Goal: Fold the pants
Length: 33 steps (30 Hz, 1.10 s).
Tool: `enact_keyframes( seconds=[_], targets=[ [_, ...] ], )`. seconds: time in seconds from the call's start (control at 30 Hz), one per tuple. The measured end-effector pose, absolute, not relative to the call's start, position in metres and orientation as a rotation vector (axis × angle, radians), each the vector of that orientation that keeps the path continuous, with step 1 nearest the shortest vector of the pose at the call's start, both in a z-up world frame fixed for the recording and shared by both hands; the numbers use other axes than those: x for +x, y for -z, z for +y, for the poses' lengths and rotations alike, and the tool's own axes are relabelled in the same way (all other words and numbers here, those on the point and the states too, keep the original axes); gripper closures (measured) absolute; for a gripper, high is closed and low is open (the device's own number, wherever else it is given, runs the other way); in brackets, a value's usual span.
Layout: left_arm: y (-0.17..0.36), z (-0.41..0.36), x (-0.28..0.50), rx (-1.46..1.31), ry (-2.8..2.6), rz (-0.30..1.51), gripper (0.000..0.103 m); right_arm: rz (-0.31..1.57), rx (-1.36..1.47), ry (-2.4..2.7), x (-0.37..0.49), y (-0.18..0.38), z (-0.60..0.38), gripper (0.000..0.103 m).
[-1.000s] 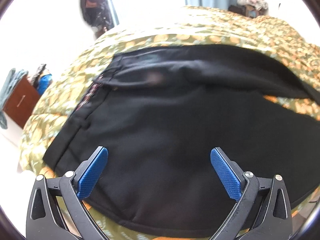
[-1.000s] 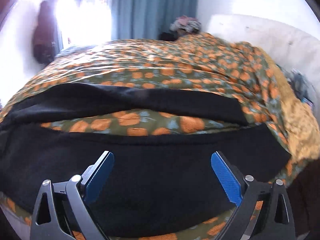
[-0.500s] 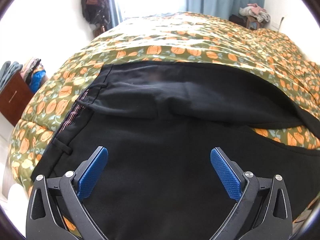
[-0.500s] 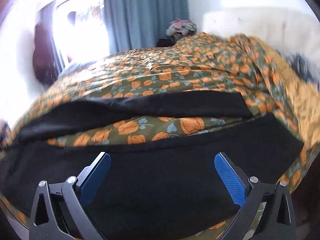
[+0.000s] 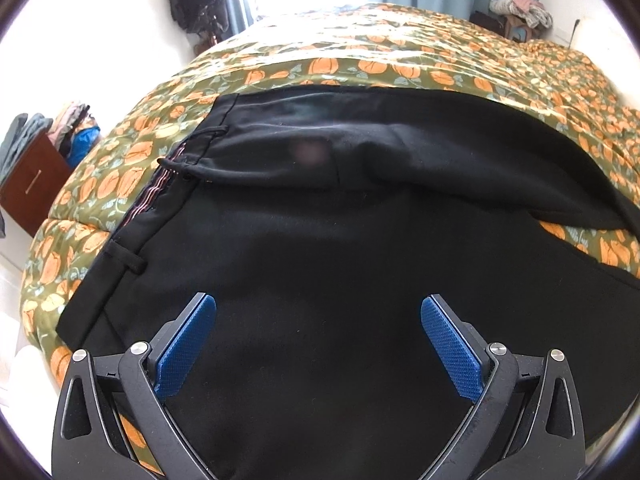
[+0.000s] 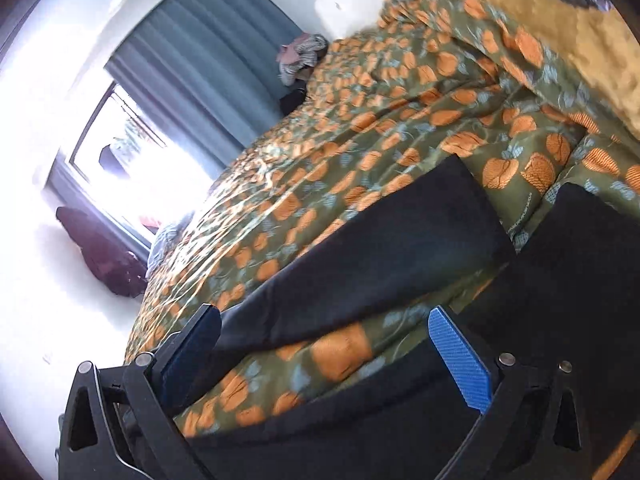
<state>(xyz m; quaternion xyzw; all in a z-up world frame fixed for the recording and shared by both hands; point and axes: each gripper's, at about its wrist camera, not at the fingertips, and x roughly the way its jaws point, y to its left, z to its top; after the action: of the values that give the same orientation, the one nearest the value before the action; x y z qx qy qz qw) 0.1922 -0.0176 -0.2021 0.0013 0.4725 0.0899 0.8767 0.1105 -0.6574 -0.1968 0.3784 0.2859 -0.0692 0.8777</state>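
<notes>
Black pants (image 5: pixel 320 248) lie spread flat on a bed with a green quilt printed with orange pumpkins (image 5: pixel 380 56). Their waistband with belt loops (image 5: pixel 132 256) is at the left in the left wrist view. My left gripper (image 5: pixel 318 344) hovers open over the seat of the pants, nothing between its blue pads. In the right wrist view the two black legs (image 6: pixel 384 244) lie apart with a strip of quilt (image 6: pixel 340 352) showing between them. My right gripper (image 6: pixel 324 356) is open, rolled to one side above that strip.
A wooden cabinet with piled clothes (image 5: pixel 36 168) stands left of the bed. Blue curtains (image 6: pixel 208 48) and a bright window (image 6: pixel 132 160) are behind it. A heap of clothes (image 5: pixel 520 4) sits beyond the far corner. A yellow blanket (image 6: pixel 560 28) lies toward the right side.
The left gripper has drawn back a little, showing more of the waistband. The right gripper has rolled sharply and moved forward over the gap between the legs. Both stay open.
</notes>
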Motion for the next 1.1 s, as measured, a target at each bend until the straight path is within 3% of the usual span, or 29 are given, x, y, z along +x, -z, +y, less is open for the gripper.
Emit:
enact_keyframes(
  seconds=[0.2,0.43,0.6,0.67,1.1],
  targets=[
    [0.21,-0.014,0.193,0.015,-0.203,1.011,0.0,0.587,0.821,0.245,0.116,0.208,-0.685,0.016],
    [0.212,-0.024,0.193,0.032,-0.188,1.024,0.0,0.568,0.918,0.34,0.115,0.213,-0.708,0.042],
    [0.213,-0.033,0.193,0.071,-0.175,1.032,0.0,0.581,0.953,0.399,0.117,0.213,-0.719,0.048],
    [0.213,-0.035,0.193,0.072,-0.174,1.035,0.0,0.607,0.941,0.433,0.116,0.212,-0.721,0.082],
    [0.211,-0.041,0.199,0.086,-0.134,1.058,0.0,0.658,0.963,0.356,0.108,0.196,-0.724,0.087]
  ],
)
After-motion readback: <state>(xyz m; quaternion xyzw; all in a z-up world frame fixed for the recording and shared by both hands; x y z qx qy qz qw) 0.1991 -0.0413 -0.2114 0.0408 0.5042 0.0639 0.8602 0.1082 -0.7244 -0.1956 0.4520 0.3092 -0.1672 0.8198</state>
